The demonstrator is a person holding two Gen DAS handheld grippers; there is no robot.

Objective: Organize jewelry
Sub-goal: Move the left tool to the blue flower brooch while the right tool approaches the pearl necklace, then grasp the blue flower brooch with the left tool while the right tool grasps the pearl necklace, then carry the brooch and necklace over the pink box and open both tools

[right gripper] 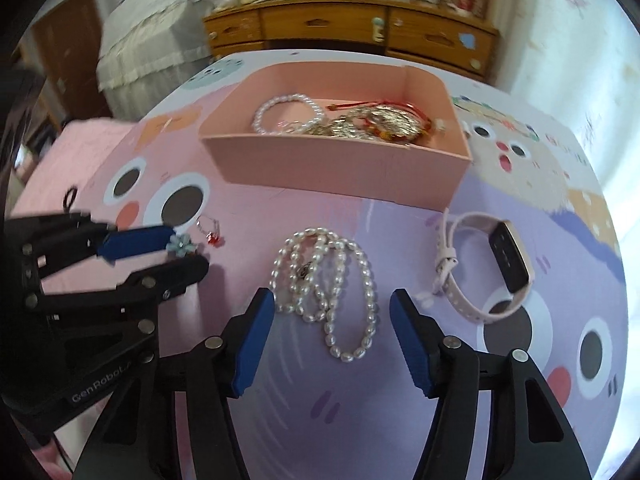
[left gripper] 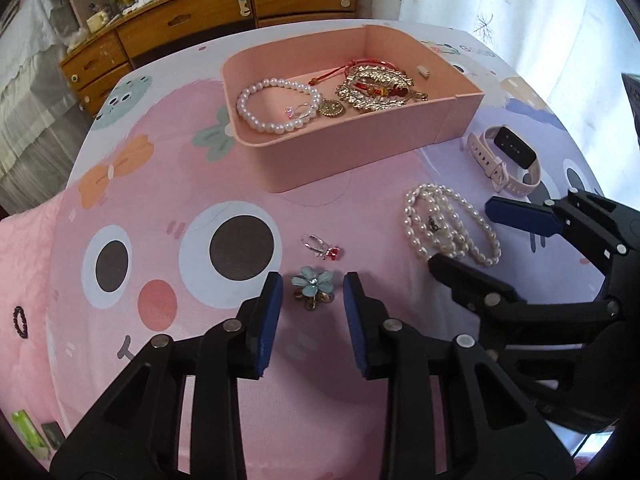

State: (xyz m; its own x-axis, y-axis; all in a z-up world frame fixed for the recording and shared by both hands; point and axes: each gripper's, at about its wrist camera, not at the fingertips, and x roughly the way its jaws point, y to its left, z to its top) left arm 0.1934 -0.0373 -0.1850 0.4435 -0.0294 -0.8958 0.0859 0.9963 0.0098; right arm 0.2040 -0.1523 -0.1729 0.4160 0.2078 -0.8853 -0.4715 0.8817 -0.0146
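My left gripper [left gripper: 313,280] is open, its jaws on either side of a blue flower brooch [left gripper: 312,287] on the cartoon cloth. A ring with a red stone [left gripper: 322,247] lies just beyond it. My right gripper [right gripper: 332,298] is open around the near end of a white pearl necklace [right gripper: 328,284], which also shows in the left wrist view [left gripper: 450,224]. A pink box [left gripper: 352,92] holds a pearl bracelet [left gripper: 276,104], gold pieces [left gripper: 376,88] and red cord bracelets. A pink smartwatch [right gripper: 486,268] lies right of the necklace.
A dark bead ring [left gripper: 20,322] lies at the far left of the cloth. A wooden drawer chest [left gripper: 224,12] stands behind the table. A green packet [left gripper: 30,434] sits at the near left edge. White curtains [left gripper: 540,20] hang at the right.
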